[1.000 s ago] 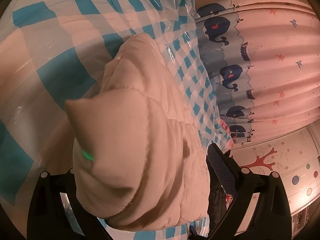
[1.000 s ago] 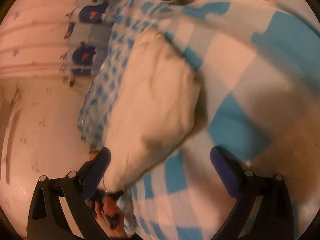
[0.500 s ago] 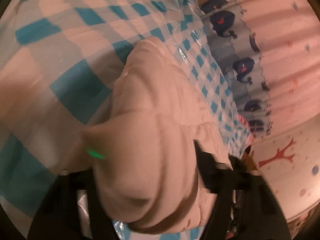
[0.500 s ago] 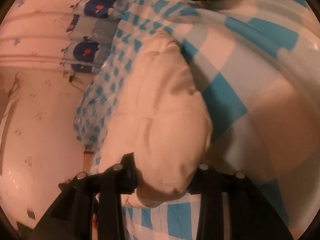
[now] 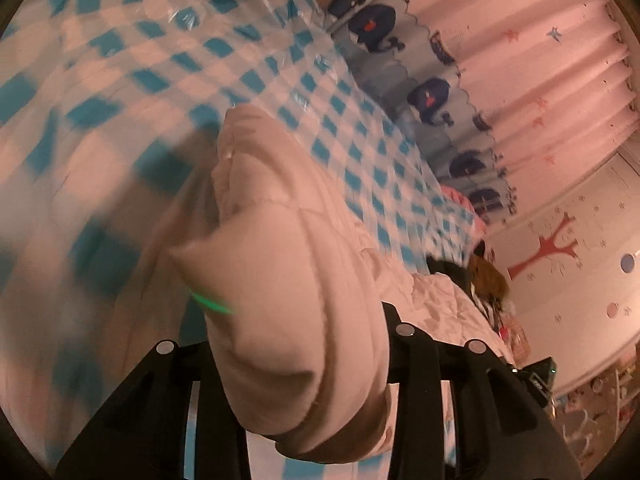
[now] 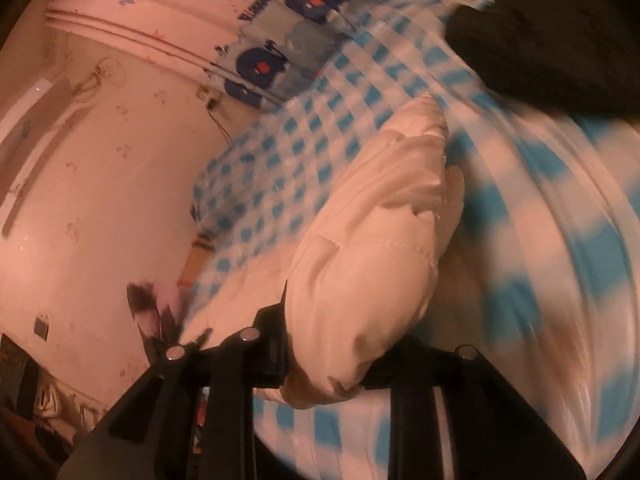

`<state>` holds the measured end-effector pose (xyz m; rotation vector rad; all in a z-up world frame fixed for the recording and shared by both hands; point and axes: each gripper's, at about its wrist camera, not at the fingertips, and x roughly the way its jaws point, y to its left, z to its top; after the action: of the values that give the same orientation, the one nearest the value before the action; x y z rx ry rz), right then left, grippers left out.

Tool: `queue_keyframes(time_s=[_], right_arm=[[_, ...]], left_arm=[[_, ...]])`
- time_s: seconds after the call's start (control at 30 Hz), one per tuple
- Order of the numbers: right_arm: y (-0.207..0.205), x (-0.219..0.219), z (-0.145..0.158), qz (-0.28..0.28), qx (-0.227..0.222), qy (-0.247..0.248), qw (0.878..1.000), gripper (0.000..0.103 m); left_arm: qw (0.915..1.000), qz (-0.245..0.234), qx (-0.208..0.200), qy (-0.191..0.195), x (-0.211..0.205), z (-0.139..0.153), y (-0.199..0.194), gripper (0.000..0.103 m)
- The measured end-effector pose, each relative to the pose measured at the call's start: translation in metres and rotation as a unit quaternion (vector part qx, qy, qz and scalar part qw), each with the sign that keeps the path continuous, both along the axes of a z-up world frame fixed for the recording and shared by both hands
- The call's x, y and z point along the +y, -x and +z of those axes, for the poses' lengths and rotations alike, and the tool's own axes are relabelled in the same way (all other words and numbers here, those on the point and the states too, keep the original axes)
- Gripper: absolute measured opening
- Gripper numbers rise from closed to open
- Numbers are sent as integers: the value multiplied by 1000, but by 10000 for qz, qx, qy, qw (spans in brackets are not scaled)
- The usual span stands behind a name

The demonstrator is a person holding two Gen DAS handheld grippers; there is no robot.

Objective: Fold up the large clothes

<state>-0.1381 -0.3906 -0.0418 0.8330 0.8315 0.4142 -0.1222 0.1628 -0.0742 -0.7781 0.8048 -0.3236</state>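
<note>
Gripping a cream quilted puffer jacket [image 5: 296, 280] from both ends, my left claw [image 5: 300, 392] is closed tight on a thick bunch of its padded fabric, the bulge spilling out over the black fingers [image 5: 404, 344]. My right claw [image 6: 324, 364] is likewise clamped on another puffy fold of the same jacket [image 6: 372, 264], which swells up between its fingers [image 6: 272, 344]. The garment stretches away from both claws across a bed covered in a blue-and-white checked sheet [image 5: 248, 76], with the far end of the jacket resting on the checks. A dark garment [image 6: 552, 40] lies on the bed at the far right of the right-hand view. Beyond the bed hangs a pink curtain [image 5: 532, 60] bordered with navy whales, beside a wall bearing a red tree decal [image 5: 552, 248].
</note>
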Motion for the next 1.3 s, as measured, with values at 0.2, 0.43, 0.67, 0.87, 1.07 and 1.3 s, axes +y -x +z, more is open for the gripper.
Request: queue_keyframes(time_s=[0.2, 0.43, 0.67, 0.87, 1.07, 1.3], right_arm=[[54, -27, -47, -151, 1294, 512, 9902, 46], [48, 8, 59, -1297, -322, 2303, 9639, 66], [-87, 208, 44, 652, -1246, 3810, 9138, 77], [-154, 254, -84, 1451, 117, 4010, 9044, 81], [-130, 240, -23, 1160, -364, 3940, 9110, 81], [-116, 178, -78, 572, 278, 4331, 8991, 93]], left_arm=[[9933, 178, 1076, 377, 0, -60, 51, 60], [9922, 811, 948, -62, 7, -50, 51, 86], [9956, 752, 434, -361, 2, -41, 49, 41], [9914, 446, -253, -1201, -26, -7, 54, 20], [9777, 412, -532, -1990, -47, 17, 62, 19], [9675, 450, -598, -2414, -58, 22, 68, 27]])
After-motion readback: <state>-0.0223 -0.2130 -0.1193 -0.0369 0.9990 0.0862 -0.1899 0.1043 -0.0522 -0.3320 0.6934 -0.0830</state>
